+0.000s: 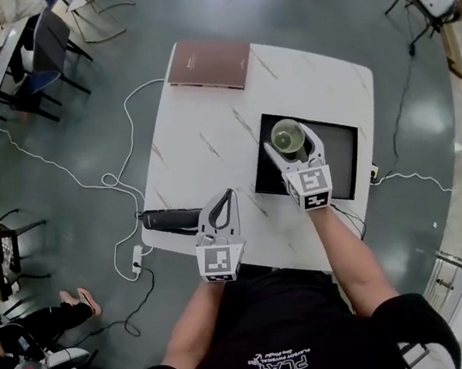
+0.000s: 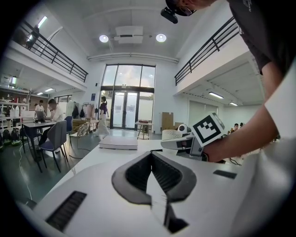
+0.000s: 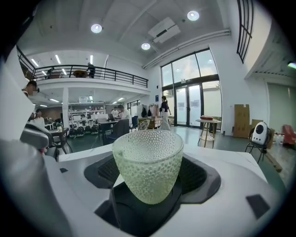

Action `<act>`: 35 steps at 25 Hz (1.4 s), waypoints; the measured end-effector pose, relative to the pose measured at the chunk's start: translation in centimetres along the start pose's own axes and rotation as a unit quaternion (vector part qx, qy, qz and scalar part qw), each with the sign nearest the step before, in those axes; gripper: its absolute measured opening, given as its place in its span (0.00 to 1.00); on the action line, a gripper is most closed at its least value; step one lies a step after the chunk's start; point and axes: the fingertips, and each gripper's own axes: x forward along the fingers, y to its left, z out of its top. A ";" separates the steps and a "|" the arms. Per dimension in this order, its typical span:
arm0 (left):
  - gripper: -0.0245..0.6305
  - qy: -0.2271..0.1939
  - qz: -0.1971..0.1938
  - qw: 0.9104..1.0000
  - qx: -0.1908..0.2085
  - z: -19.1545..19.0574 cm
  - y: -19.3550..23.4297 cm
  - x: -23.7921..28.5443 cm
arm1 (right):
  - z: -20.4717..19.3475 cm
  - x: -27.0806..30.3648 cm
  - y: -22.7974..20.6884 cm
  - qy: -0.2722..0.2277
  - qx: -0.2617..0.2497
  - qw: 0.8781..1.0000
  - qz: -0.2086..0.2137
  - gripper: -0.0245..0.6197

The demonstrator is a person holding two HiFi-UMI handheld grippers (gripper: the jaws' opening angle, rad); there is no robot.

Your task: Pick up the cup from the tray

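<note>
A pale green dimpled glass cup point(image 1: 287, 136) stands on the black tray point(image 1: 344, 159) at the right of the white table point(image 1: 207, 140). My right gripper point(image 1: 290, 141) reaches over the tray's near edge, and its open jaws stand on either side of the cup. In the right gripper view the cup point(image 3: 148, 162) fills the gap between the dark pads point(image 3: 104, 173), with the black tray under it. My left gripper point(image 1: 229, 195) hovers over the table's front edge, shut and empty, its jaws meeting at the tip point(image 2: 151, 155).
A brown book point(image 1: 209, 64) lies at the table's far edge. A black cylinder point(image 1: 170, 219) rests at the front left edge, with a white cable point(image 1: 113, 179) trailing to the floor. Chairs point(image 1: 49, 52) and desks stand off to the left.
</note>
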 end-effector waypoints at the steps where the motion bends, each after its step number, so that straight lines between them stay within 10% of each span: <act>1: 0.05 -0.002 -0.002 1.000 0.000 0.1 -0.2 0.1 | 0.5 -0.6 0.1 -0.004 0.001 1.000 0.000 0.62; 35: 0.05 -0.042 -0.035 0.998 0.026 5.2 -9.2 0.1 | 2.6 -20.3 2.5 -0.035 -0.003 0.999 0.009 0.62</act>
